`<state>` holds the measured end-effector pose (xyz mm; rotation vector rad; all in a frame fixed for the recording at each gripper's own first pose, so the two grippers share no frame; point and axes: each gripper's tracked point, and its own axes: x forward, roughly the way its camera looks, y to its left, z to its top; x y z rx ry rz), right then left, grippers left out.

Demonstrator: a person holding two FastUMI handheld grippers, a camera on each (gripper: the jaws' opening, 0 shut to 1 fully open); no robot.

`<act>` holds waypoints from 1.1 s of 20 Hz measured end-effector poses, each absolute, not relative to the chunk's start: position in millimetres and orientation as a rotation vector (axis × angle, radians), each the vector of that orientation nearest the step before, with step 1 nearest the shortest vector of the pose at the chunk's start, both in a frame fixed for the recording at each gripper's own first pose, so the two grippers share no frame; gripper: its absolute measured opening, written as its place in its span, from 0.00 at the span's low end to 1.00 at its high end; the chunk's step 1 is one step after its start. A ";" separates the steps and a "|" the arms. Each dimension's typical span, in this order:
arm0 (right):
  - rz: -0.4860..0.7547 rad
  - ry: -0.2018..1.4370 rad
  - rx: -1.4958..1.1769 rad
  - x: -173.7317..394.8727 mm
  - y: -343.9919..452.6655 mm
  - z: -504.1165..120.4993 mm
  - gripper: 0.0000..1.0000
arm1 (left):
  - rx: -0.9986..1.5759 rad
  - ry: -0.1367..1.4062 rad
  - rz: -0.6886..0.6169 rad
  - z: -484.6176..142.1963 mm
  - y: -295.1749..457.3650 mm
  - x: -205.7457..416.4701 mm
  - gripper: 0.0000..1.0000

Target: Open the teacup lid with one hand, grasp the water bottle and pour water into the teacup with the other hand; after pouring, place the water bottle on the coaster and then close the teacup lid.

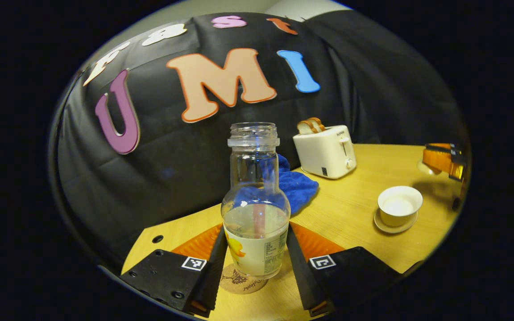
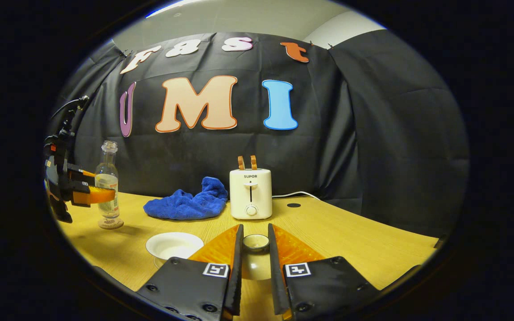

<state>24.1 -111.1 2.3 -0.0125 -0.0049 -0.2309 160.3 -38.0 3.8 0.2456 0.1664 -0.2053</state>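
A clear water bottle [image 1: 256, 209] with no cap and a little water stands upright on a round cork coaster [image 1: 243, 281] near the table's corner. My left gripper [image 1: 256, 229] is shut on its lower body, a finger pressing each side. The right gripper view has this gripper [image 2: 101, 195] on the bottle [image 2: 107, 178] at far left. The white teacup [image 1: 399, 207] sits uncovered on its saucer, with water inside. My right gripper [image 2: 254, 232] is shut on the teacup lid [image 2: 255, 243] and holds it above the table, to the right of the cup [image 2: 174, 245].
A white toaster [image 2: 250, 194] with two bread slices stands at the back of the wooden table [image 2: 350, 240], its cord trailing right. A crumpled blue cloth [image 2: 185, 203] lies between the toaster and the bottle. The booth's black wall closes the back.
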 end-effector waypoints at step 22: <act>-0.231 -0.004 -0.012 22.9 -110.5 2.6 0.31 | 0.028 0.179 -0.083 -41.5 22.4 178.3 0.71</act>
